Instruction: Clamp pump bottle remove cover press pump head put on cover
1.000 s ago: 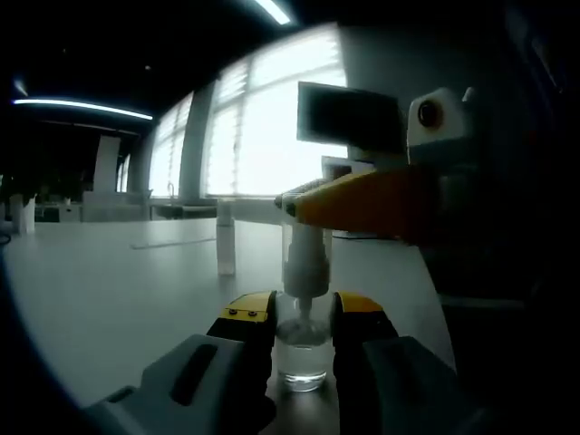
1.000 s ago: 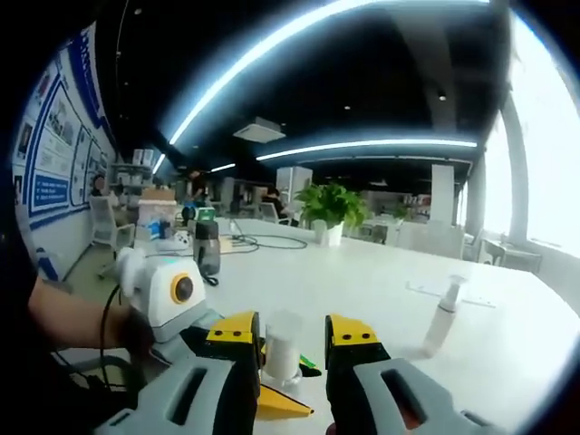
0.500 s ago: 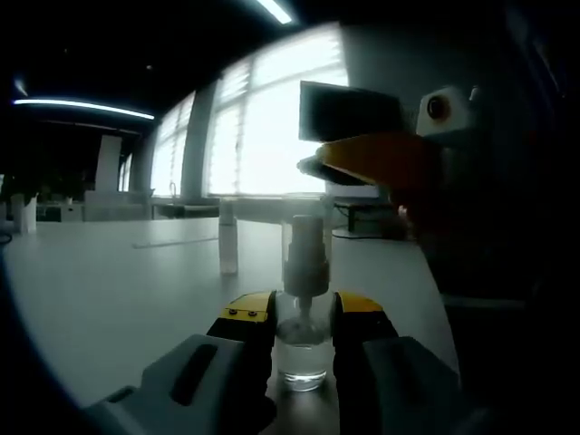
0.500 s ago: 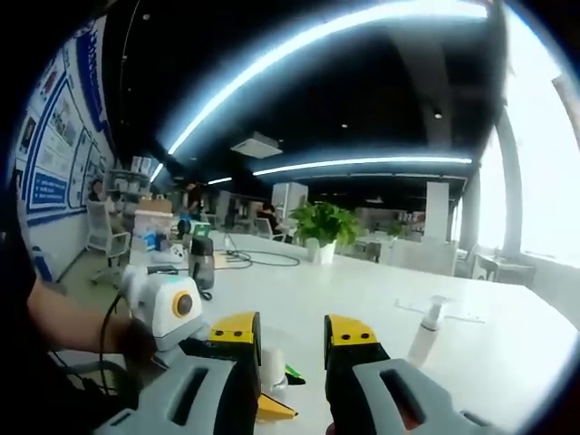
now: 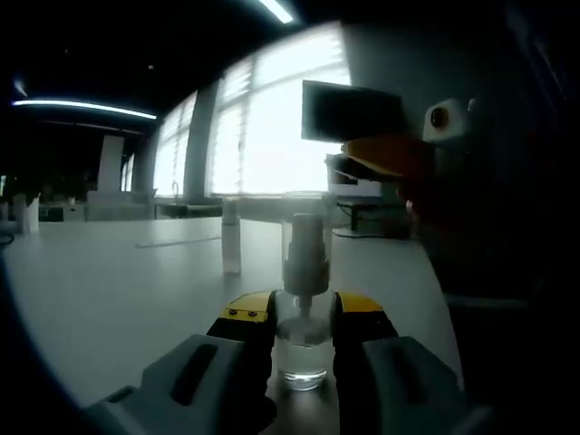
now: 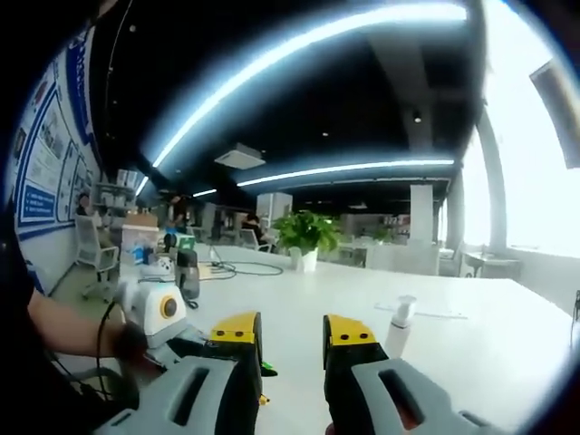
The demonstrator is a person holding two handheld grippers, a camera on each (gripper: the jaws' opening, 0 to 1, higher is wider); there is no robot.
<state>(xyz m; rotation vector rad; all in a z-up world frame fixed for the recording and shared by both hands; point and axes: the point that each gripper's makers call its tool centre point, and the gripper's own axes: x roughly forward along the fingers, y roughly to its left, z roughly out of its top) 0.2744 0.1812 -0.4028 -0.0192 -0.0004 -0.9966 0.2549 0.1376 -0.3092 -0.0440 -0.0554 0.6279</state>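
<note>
— What could go wrong here?
— The left gripper [image 5: 304, 340] has its jaws clamped on the pump bottle [image 5: 303, 308]; an off-centre press could tip it (judging by its narrow base).
— And the right gripper [image 6: 281, 340]?
— Jaws apart, empty. A second bottle [image 5: 231, 243] stands beyond the left jaw on the bench [image 5: 109, 281].

The pump bottle [image 5: 302, 349] looks like clear glossy plastic under a transparent cover [image 5: 306, 243]; the table [image 5: 118, 290] has a smooth, matt white surface.
</note>
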